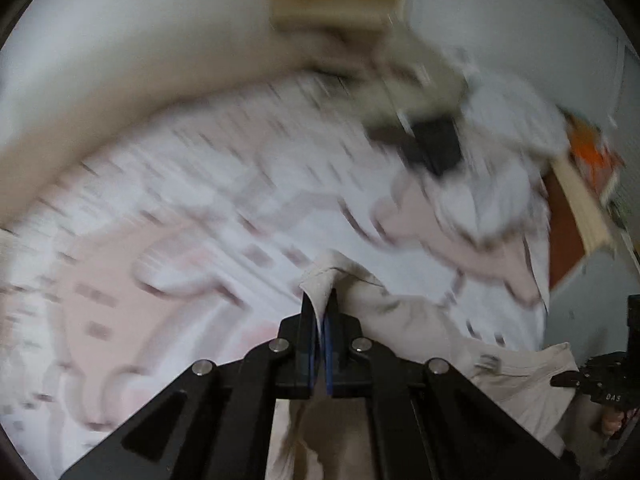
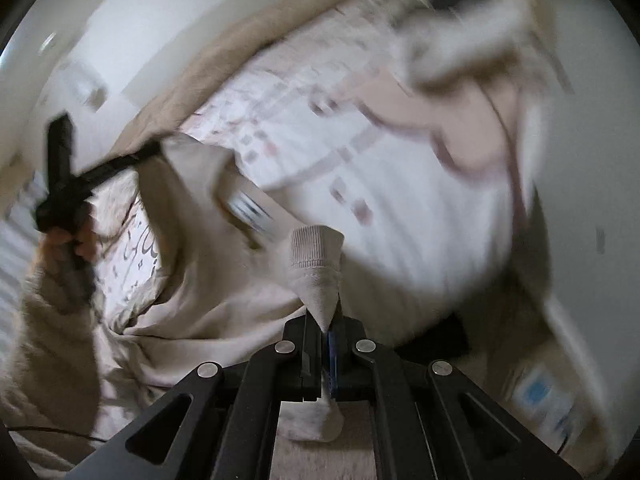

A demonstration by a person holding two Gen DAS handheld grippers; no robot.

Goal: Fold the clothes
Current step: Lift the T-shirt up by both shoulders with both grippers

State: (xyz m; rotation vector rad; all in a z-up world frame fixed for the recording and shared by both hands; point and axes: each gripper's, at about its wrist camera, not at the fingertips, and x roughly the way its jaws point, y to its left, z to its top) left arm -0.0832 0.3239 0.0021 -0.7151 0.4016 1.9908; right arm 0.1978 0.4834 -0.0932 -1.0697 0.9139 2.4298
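My left gripper (image 1: 320,304) is shut on an edge of a beige garment (image 1: 460,344), which hangs from the jaws and trails off right toward my right gripper (image 1: 600,384) at the frame edge. In the right wrist view my right gripper (image 2: 325,316) is shut on a ribbed beige cuff (image 2: 316,256) of the same garment (image 2: 208,280), which stretches left to my left gripper (image 2: 132,160). The garment is held up above a bed with a white and pink patterned cover (image 1: 180,208). Both views are motion-blurred.
A heap of other clothes (image 1: 480,184), white, pink and black, lies at the far side of the bed. A beige headboard edge (image 1: 80,128) and white wall lie beyond. A wooden shelf with orange items (image 1: 588,176) stands at right.
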